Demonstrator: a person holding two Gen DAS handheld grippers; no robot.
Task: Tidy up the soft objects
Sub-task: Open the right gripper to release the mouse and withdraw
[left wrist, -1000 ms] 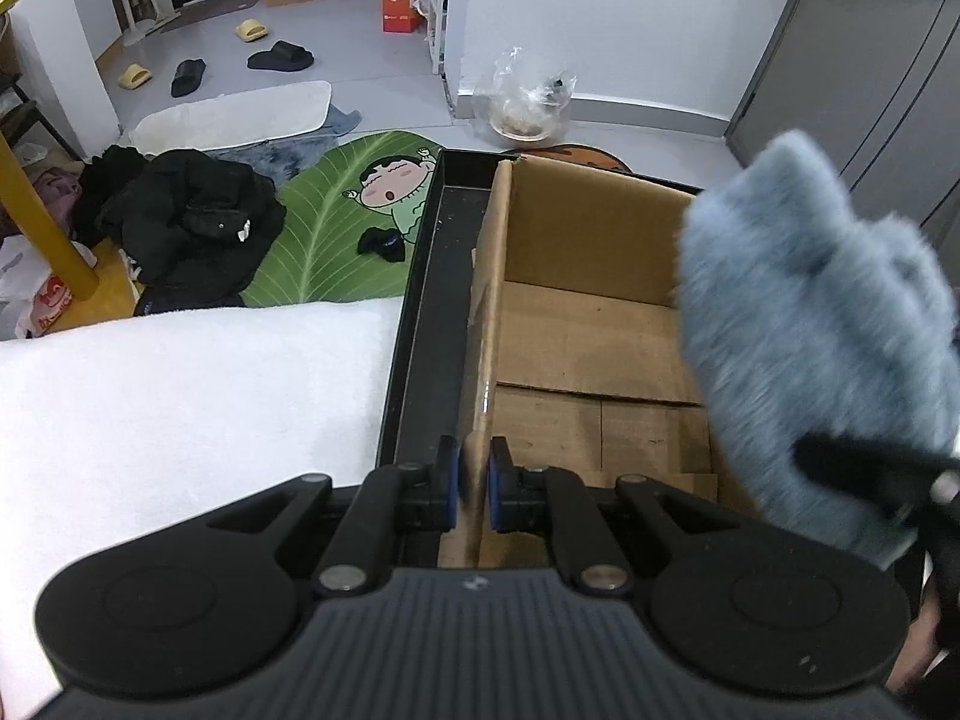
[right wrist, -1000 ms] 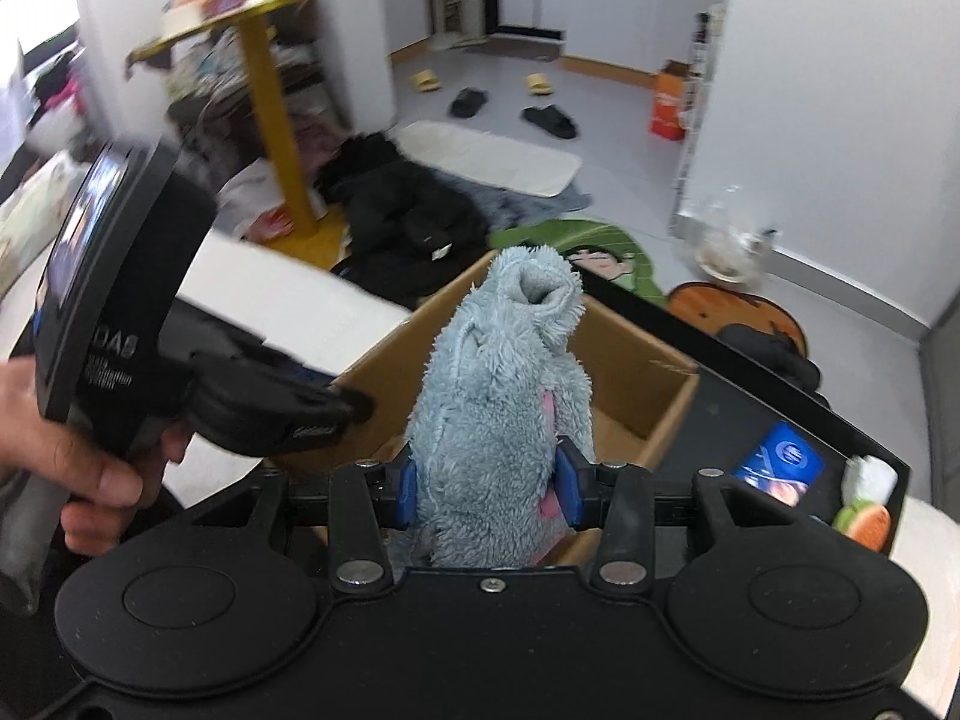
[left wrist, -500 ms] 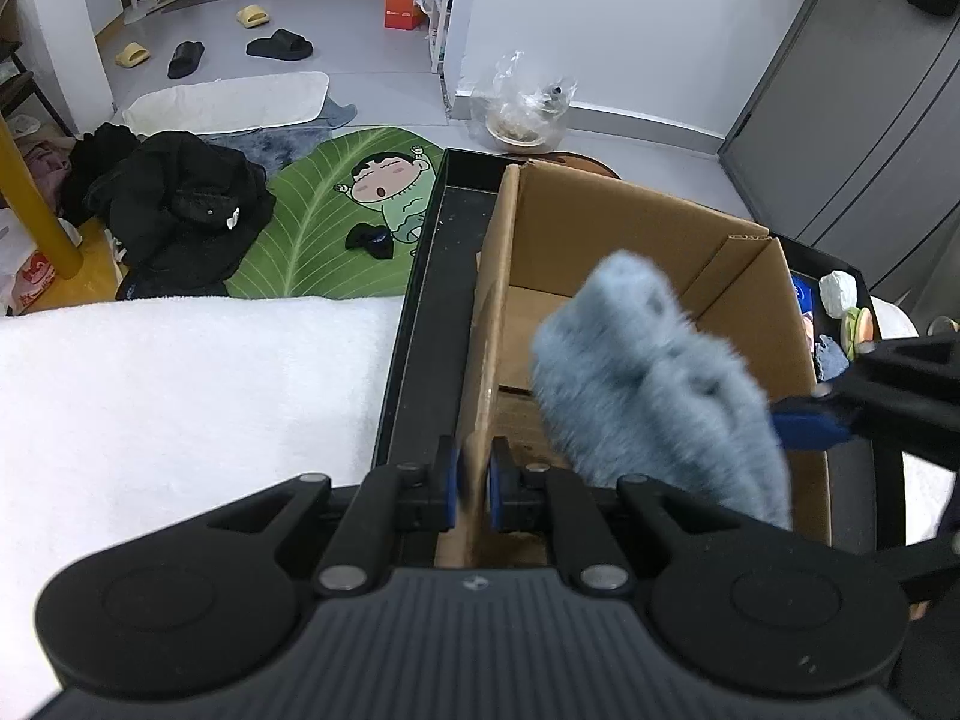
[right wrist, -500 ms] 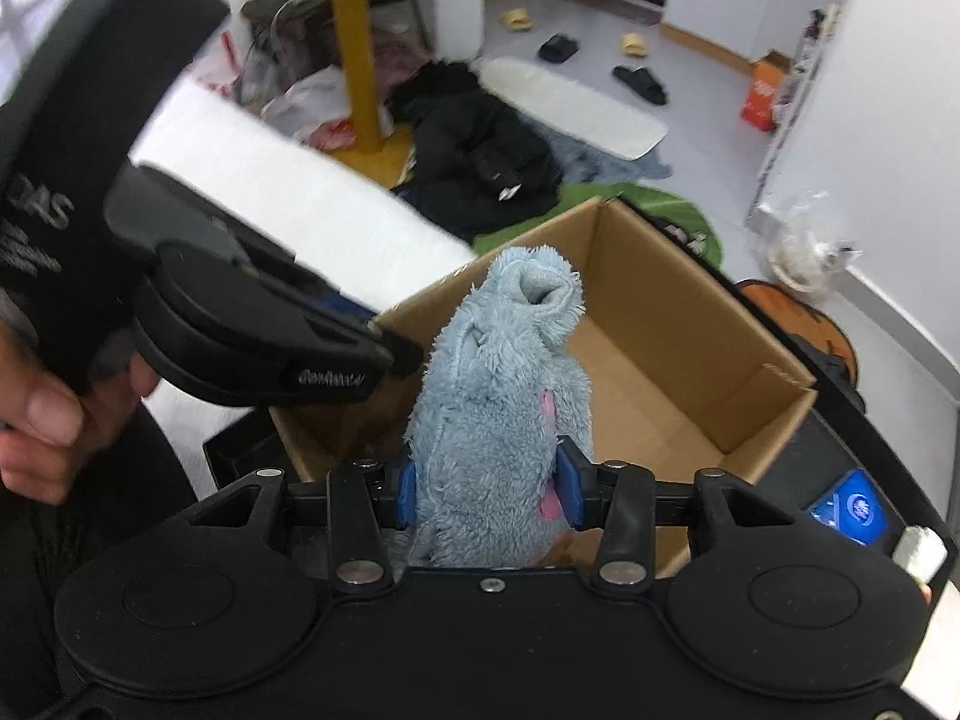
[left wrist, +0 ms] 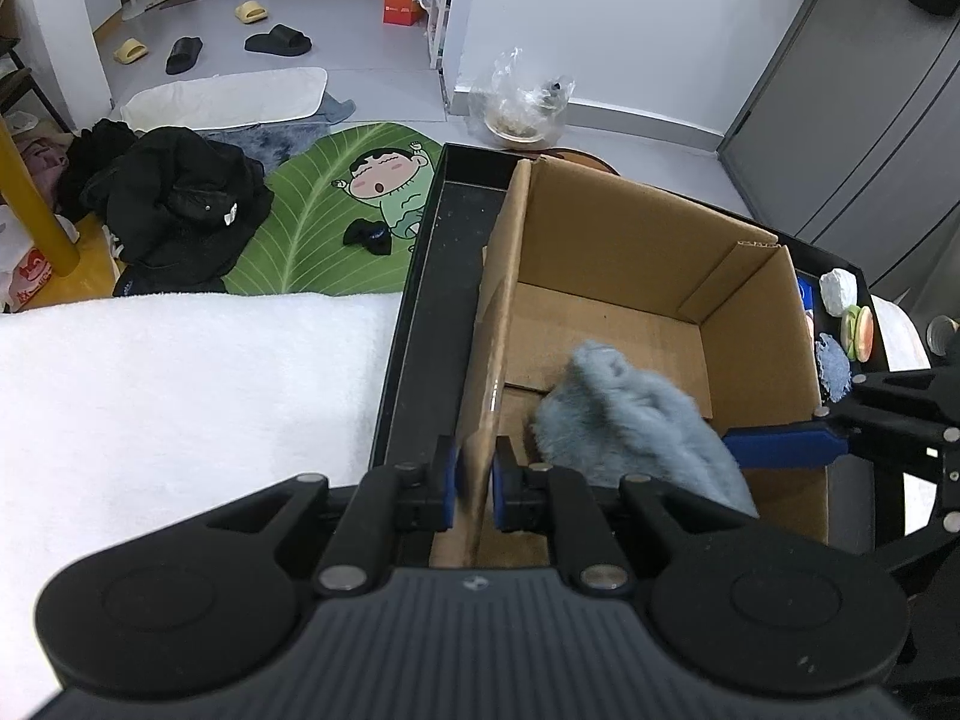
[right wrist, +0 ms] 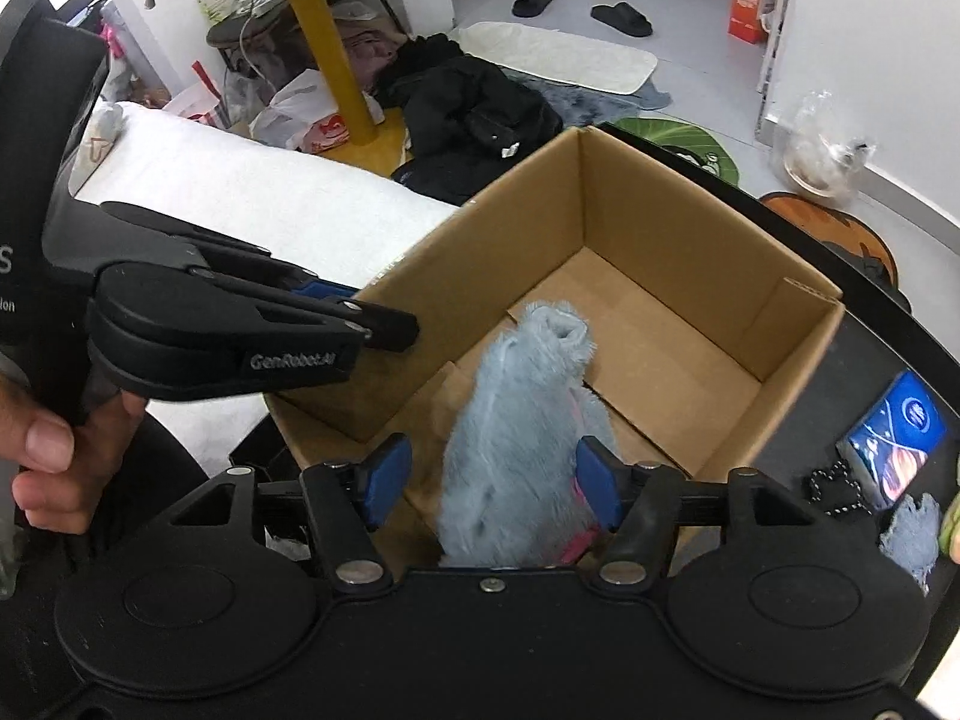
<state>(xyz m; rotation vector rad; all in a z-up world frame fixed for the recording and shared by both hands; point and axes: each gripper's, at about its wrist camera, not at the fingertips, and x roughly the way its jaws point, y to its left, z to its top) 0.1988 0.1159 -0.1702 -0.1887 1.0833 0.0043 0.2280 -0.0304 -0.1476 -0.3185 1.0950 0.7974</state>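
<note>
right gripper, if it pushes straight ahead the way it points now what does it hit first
Most likely the fluffy grey-blue plush toy lying between the right gripper's open blue fingers, then the floor of the brown cardboard box just beyond. Depth is hard to judge through the fisheye.

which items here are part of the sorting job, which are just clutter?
Job:
blue plush toy
cardboard box
left claw, clamped on the box wall
right claw, open around the toy

Clutter:
black clothes
slippers
leaf rug
plastic bag
</note>
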